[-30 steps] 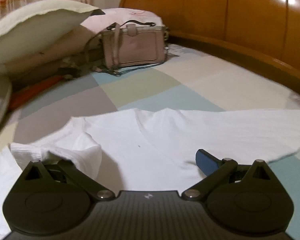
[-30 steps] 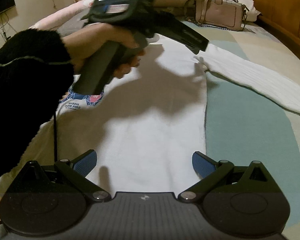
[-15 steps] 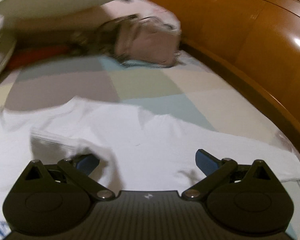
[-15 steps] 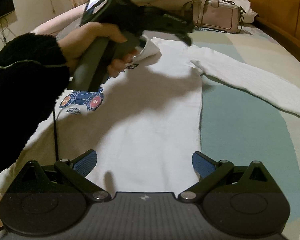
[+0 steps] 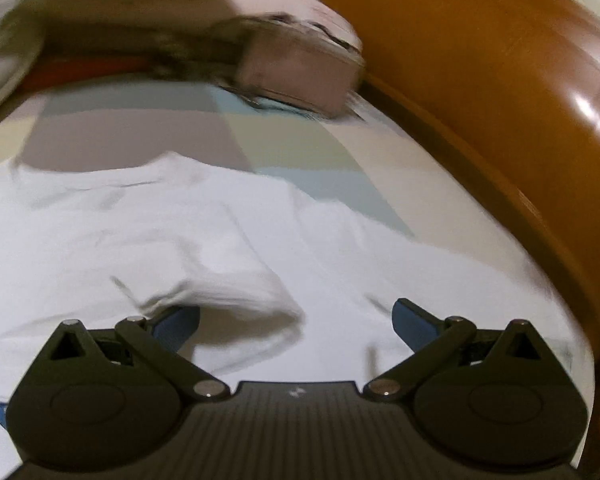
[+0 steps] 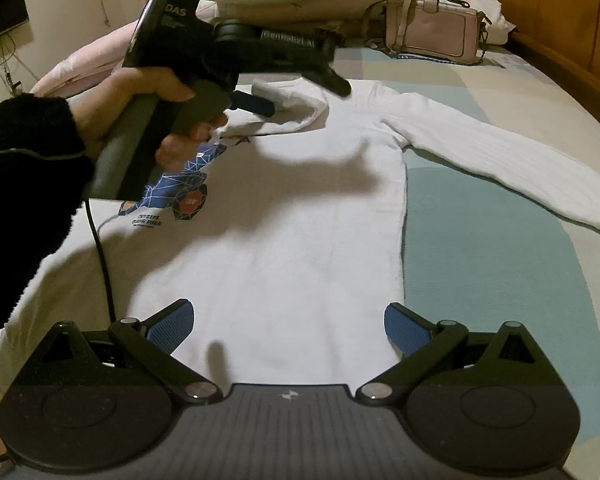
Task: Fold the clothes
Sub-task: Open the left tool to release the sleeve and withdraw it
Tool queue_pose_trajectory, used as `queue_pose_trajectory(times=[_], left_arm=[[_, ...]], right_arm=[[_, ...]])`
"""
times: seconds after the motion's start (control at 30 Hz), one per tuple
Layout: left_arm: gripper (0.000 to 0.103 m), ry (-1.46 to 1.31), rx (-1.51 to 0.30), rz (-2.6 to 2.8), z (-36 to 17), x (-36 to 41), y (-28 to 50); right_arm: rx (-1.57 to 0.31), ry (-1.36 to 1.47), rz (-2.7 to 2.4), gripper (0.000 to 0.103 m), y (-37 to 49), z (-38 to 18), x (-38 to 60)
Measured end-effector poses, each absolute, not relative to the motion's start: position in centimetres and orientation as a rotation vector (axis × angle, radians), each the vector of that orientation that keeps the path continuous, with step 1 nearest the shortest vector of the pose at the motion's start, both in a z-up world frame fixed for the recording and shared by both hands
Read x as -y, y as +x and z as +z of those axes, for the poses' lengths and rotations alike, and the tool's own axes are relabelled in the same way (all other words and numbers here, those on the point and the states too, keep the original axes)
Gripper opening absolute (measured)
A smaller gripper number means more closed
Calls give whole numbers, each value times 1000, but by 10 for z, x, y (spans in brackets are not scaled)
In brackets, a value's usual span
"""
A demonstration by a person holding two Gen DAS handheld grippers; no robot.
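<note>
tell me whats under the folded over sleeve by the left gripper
The folded sleeve lies on the white top, covering its chest; a blue print shows just below. The left gripper hangs open by its cuff. What lies beneath the top is hidden.

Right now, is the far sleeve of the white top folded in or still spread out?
Spread. The sleeve lies stretched sideways over the bedspread, away from the top's body; only the other sleeve is brought across.

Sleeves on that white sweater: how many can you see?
2. One sleeve lies stretched out flat across the bed to the right; the other sleeve is folded over the chest, under the left gripper.
</note>
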State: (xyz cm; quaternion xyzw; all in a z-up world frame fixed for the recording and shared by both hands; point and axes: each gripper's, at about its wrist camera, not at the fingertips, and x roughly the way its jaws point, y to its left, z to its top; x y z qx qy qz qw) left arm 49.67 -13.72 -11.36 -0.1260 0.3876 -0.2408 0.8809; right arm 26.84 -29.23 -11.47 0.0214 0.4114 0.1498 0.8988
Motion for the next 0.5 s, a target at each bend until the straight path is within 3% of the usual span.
queue_pose_trajectory(times=[0.17, 0.37, 0.5], left_arm=[[102, -362, -770, -590, -107, 155, 515], [102, -228, -738, -752, -82, 198, 512], [102, -114, -719, -708, -72, 181, 492]], right_arm=[[-859, 39, 309, 103, 270, -118, 290], [-865, 44, 306, 103, 272, -119, 289], [-859, 50, 308, 103, 272, -117, 290]])
